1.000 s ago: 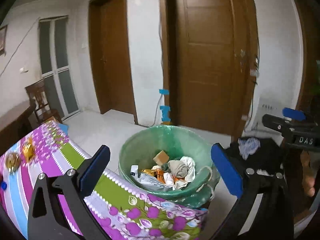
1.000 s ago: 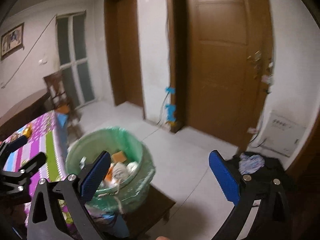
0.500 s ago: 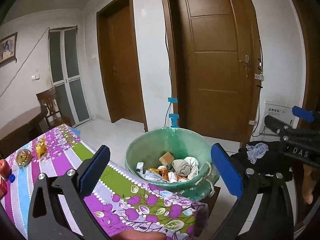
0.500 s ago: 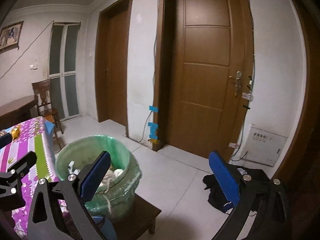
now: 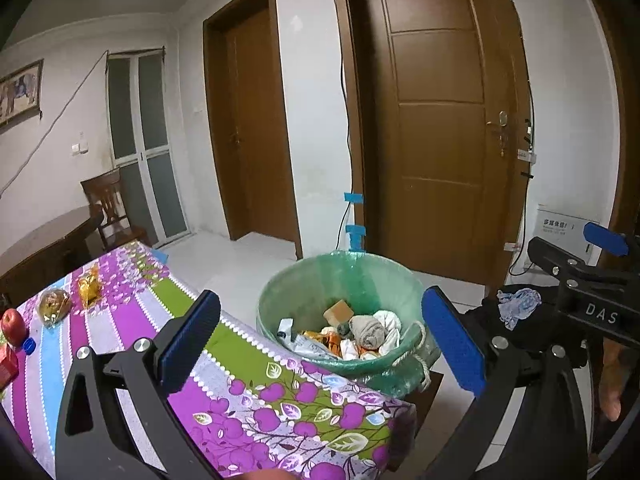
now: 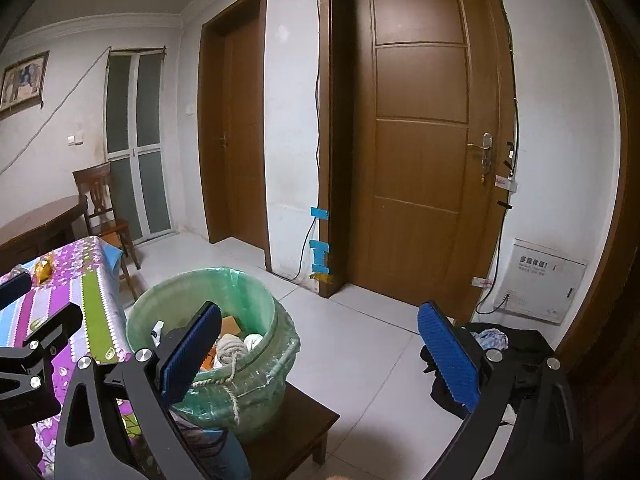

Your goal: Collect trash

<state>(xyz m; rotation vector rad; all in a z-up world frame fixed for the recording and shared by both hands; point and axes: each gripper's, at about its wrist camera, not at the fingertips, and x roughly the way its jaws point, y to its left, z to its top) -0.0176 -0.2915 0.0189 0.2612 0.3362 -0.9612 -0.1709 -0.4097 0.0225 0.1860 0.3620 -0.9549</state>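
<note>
Left gripper (image 5: 320,344): blue ribbed pads (image 5: 188,344) on black angular fingers, spread wide, nothing between them. Right gripper (image 6: 320,352): same build, blue ribbed pads (image 6: 448,360) equally far apart, also empty.

Left wrist view, lower centre: between the spread fingers sits the bin (image 5: 316,280), a round bucket lined with a translucent green plastic bag, mouth facing up. Its near rim lies just beyond the edge of the table. Inside: a tan block (image 5: 338,312), a grey-beige balled cloth (image 5: 366,332), white crumpled paper (image 5: 390,322), orange and silvery wrappers (image 5: 316,340). A pale rope (image 5: 416,354) hangs over the rim on the right side.

Tablecloth (image 5: 120,320), lower left: glossy, striped purple, green, blue and white, with a fruit and leaf print. On it at the left edge of the frame: a red apple (image 5: 13,326), a small blue cap (image 5: 29,345), two crinkled gold-wrapped packets (image 5: 54,306), and a red box (image 5: 7,364) partly cut off.

Right wrist view: the bin (image 6: 256,304) is in the lower left, resting on a low dark wooden stool (image 6: 296,432); the left pad overlaps its rim in the frame. Floor is pale tile. At lower right a dark heap of cloth (image 6: 520,344) lies on the floor with a bluish crumpled piece (image 6: 490,338) on top.

Background: brown panelled wooden door (image 6: 420,140), white walls, a wooden chair (image 6: 100,200) at mid left.
</note>
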